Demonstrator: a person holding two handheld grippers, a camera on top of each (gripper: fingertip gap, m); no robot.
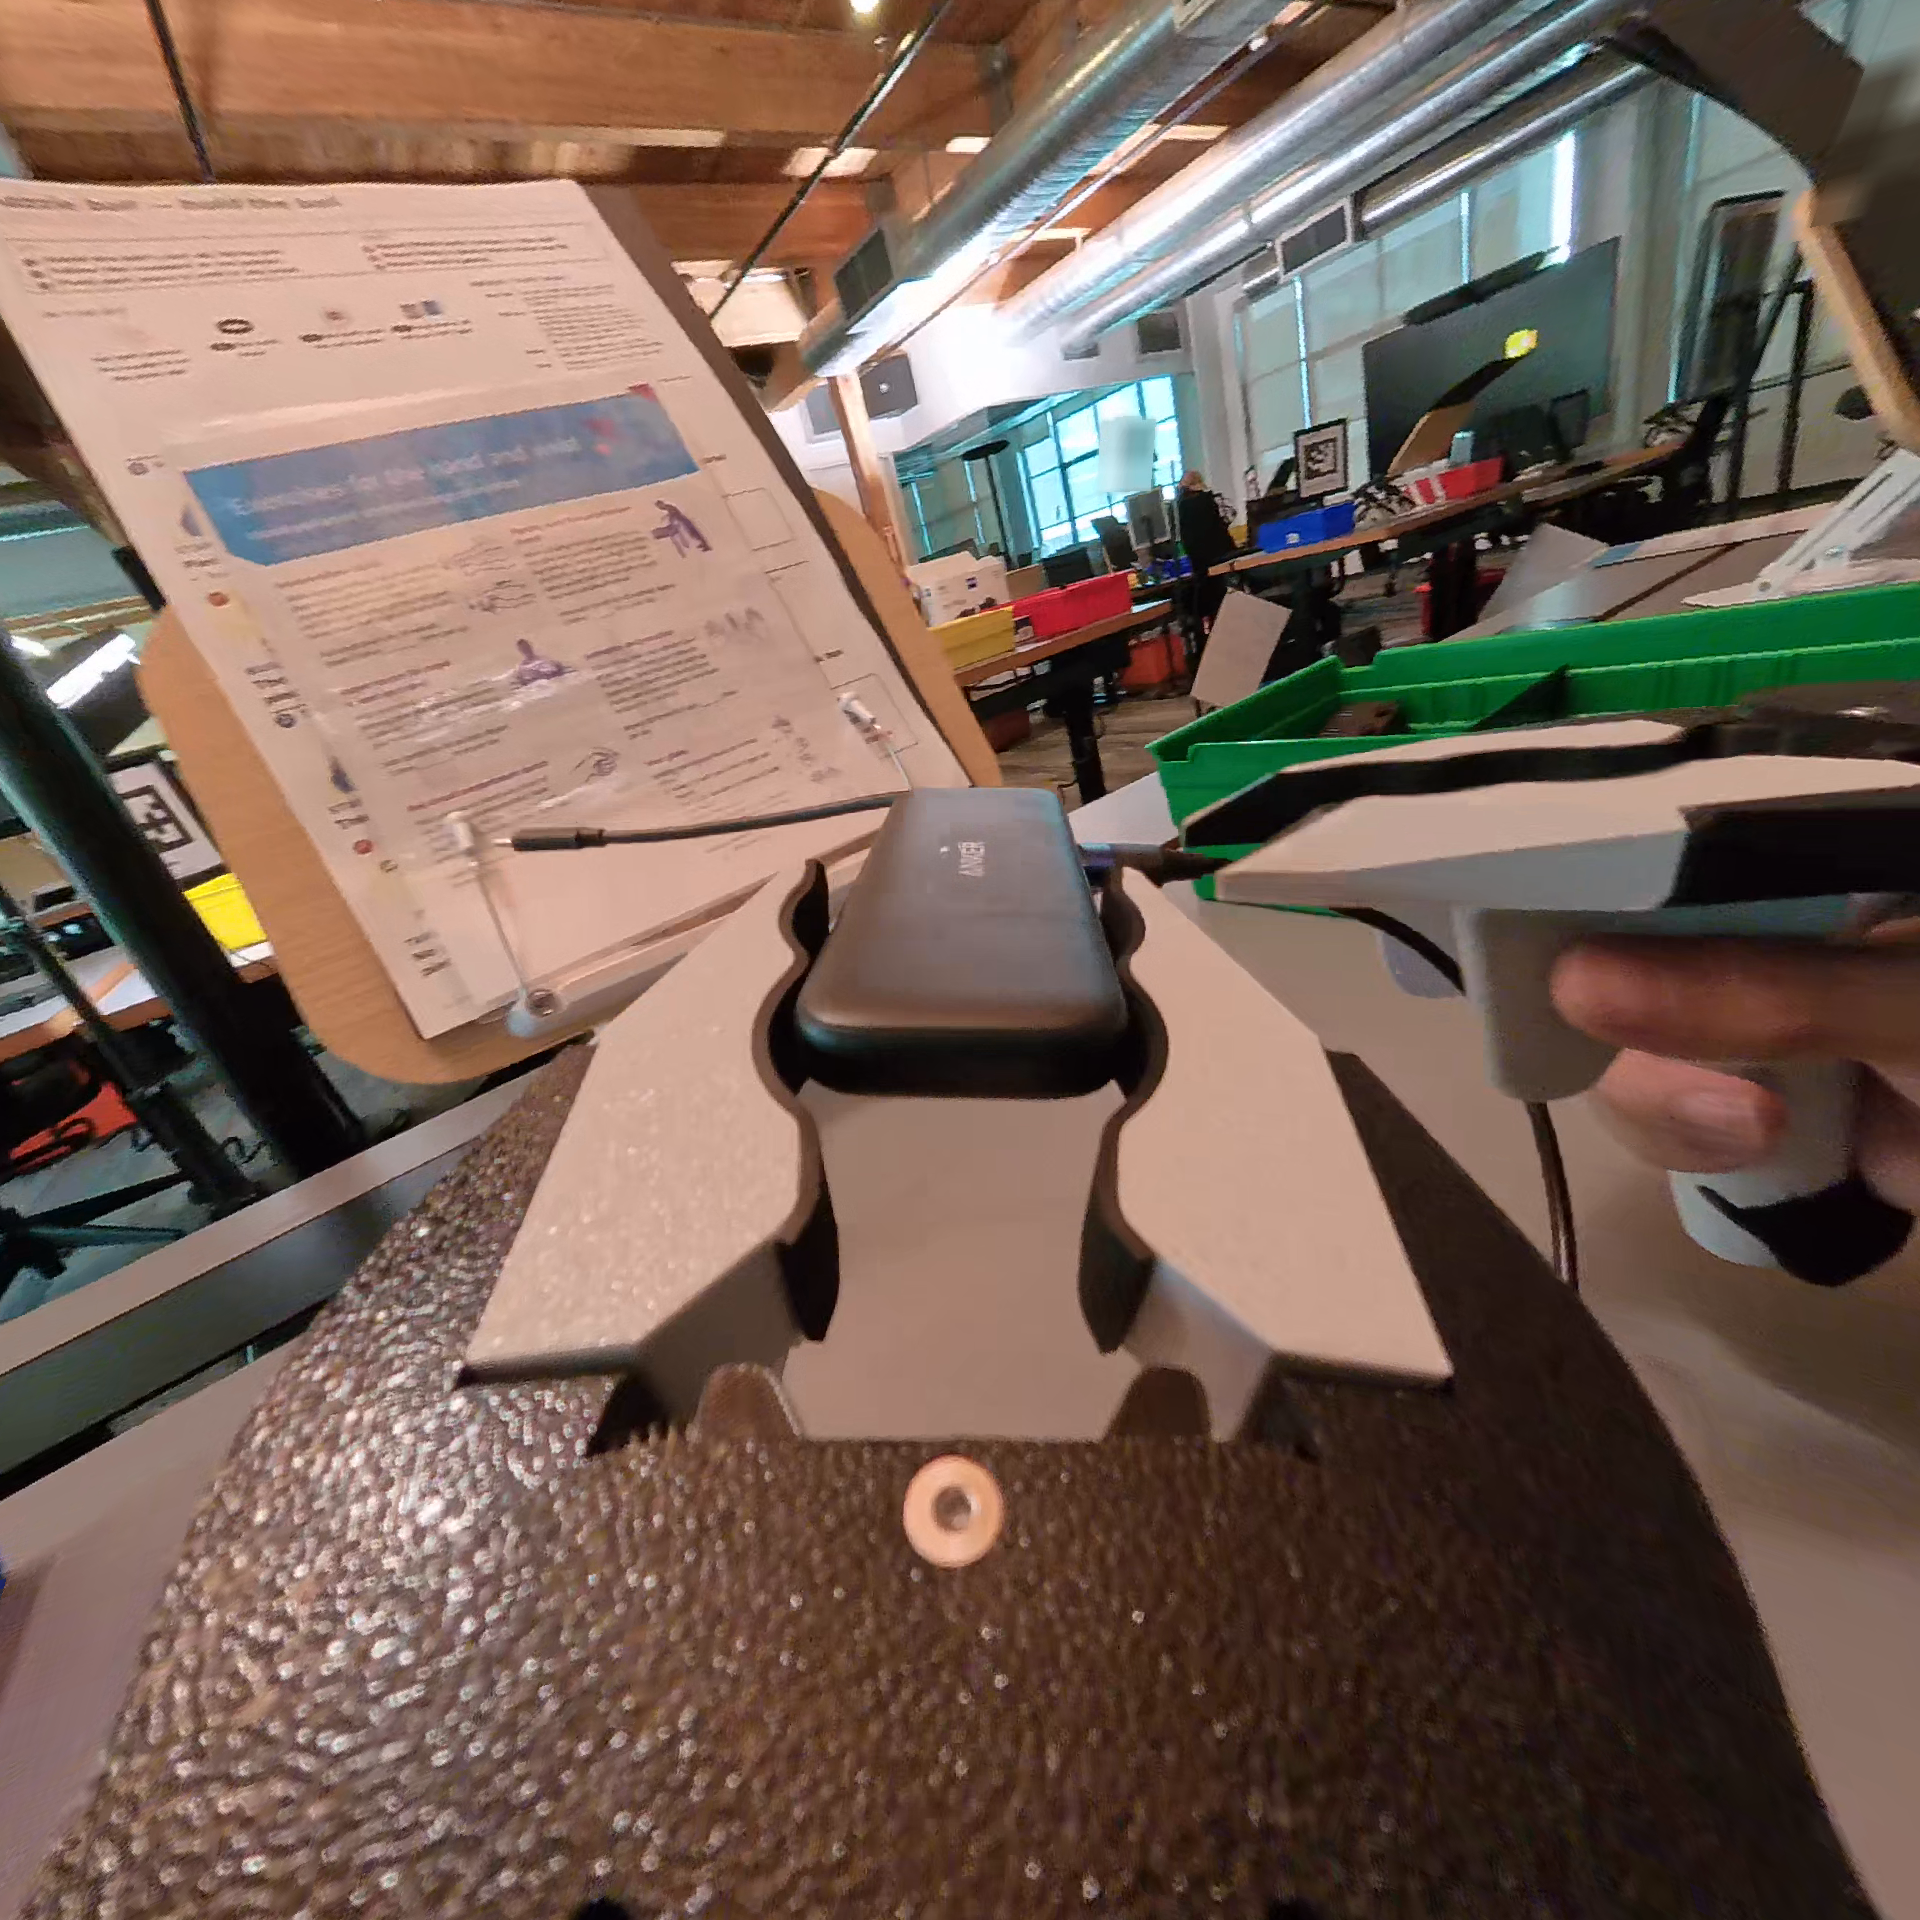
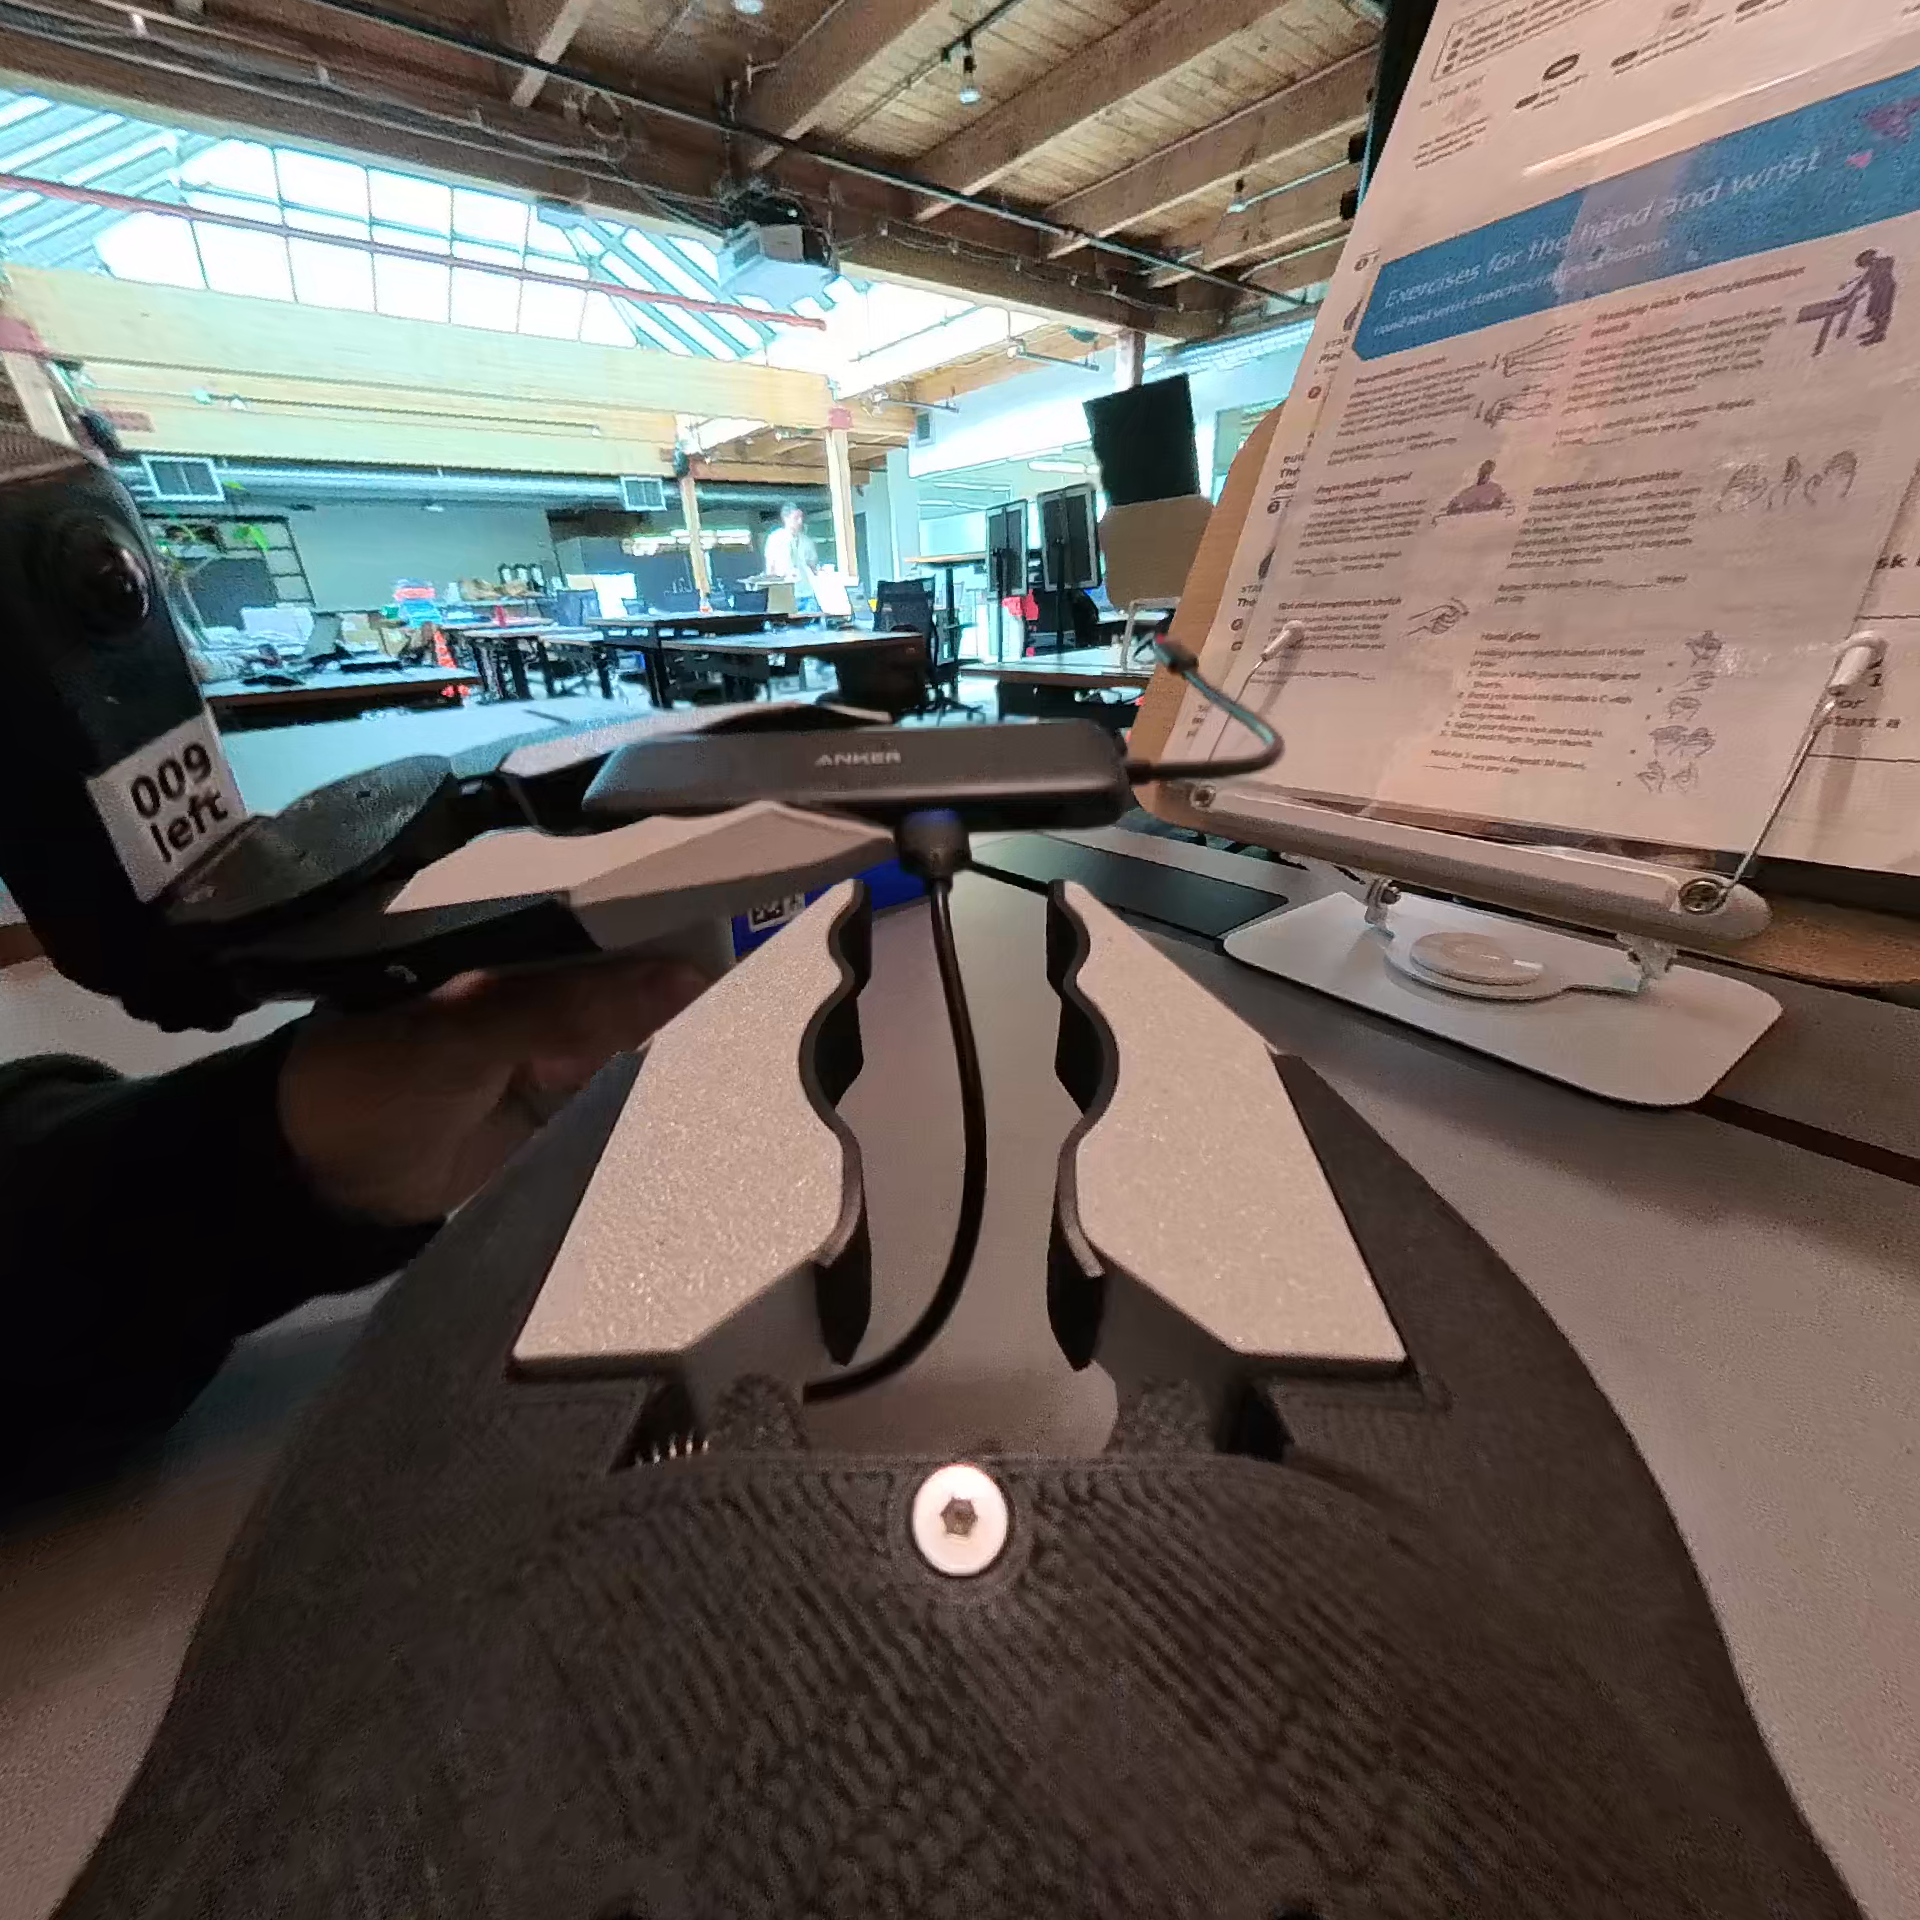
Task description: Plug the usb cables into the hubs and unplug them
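My left gripper (image 1: 966,883) is shut on a black USB hub (image 1: 961,935), holding it by its long sides above the table. The hub's short tail cable (image 1: 665,831) hangs free at the far end. A black USB cable (image 2: 961,1091) is plugged into the hub's side port with its plug (image 2: 933,836). My right gripper (image 2: 956,899) is open, its fingertips just short of that plug and the cable running down between its fingers. In the left wrist view the right gripper (image 1: 1205,857) comes in from the right. In the right wrist view the left gripper (image 2: 727,800) holds the hub (image 2: 852,764) from the left.
A document stand with laminated sheets (image 1: 436,582) stands just behind the hub; its white base (image 2: 1507,987) sits on the grey table (image 2: 1662,1299). A green bin (image 1: 1507,675) is to the right. A black pole (image 1: 145,914) rises at the left table edge.
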